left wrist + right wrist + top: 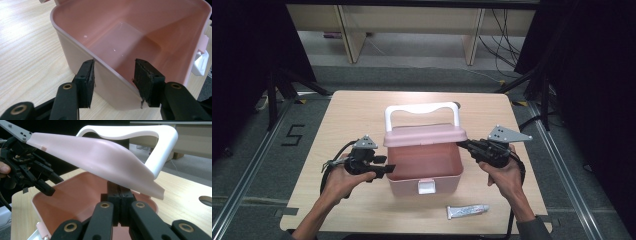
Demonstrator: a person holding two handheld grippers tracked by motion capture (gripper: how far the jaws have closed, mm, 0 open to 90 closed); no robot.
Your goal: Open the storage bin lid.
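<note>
Keep left tongs (pixel 113 82) spread astride wall of pink box (pixel 424 162); with right tongs (pixel 120 195) pinching lid (pixel 426 135), swing steadily, avoiding tube (pixel 467 211) near front counter edge.

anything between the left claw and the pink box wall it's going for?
Nothing visible. The left claw is open and already straddles the pink box wall, one finger outside, one inside. The box interior is empty.

A black numeral "5" (pixel 293 135) is marked on the grey floor to the left of the worktop (pixel 357 107). The tube (pixel 467 211) lying near the worktop's front edge carries print too small to read.
</note>
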